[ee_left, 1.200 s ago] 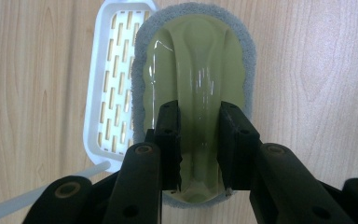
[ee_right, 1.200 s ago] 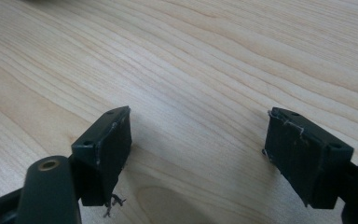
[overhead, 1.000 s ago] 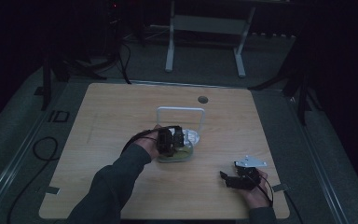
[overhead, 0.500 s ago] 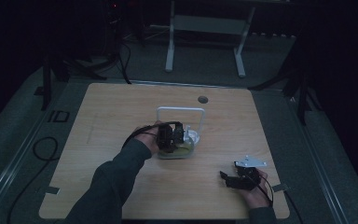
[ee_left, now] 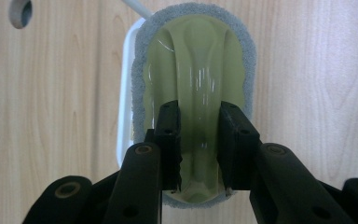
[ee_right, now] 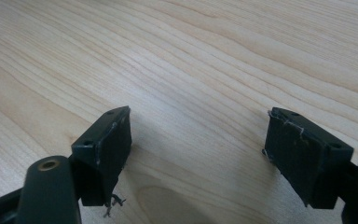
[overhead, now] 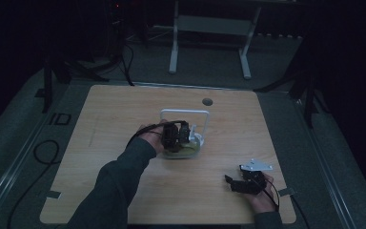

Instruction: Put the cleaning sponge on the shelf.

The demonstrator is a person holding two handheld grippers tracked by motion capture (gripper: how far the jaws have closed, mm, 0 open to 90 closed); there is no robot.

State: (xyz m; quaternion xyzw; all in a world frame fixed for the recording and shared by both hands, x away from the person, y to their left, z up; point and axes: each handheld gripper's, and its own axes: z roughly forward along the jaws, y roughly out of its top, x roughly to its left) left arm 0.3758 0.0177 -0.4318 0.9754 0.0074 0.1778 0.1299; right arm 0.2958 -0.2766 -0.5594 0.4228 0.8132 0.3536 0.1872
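Observation:
A pale green scrubber (ee_left: pixel 198 56) with a glossy raised handle and a grey sponge rim lies on a white tray (ee_left: pixel 123 121). My left gripper (ee_left: pixel 199 116) is shut on the handle ridge, one pad on each side. In the high view the left gripper (overhead: pixel 176 136) sits at the table's middle over the scrubber (overhead: pixel 188 149), in front of a white wire frame (overhead: pixel 185 112). My right gripper (overhead: pixel 240 183) rests near the table's front right. In its own view the right gripper (ee_right: pixel 198 126) stands open over bare wood, with nothing between the jaws.
The wooden table (overhead: pixel 124 109) has a round cable hole (overhead: pixel 208 101) near its far edge. A metal stand (overhead: pixel 209 28) is on the floor beyond the table. Cables (overhead: pixel 43 152) lie on the floor at the left.
My left gripper has shifted slightly toward the far side with the scrubber in it. The right gripper has stayed still.

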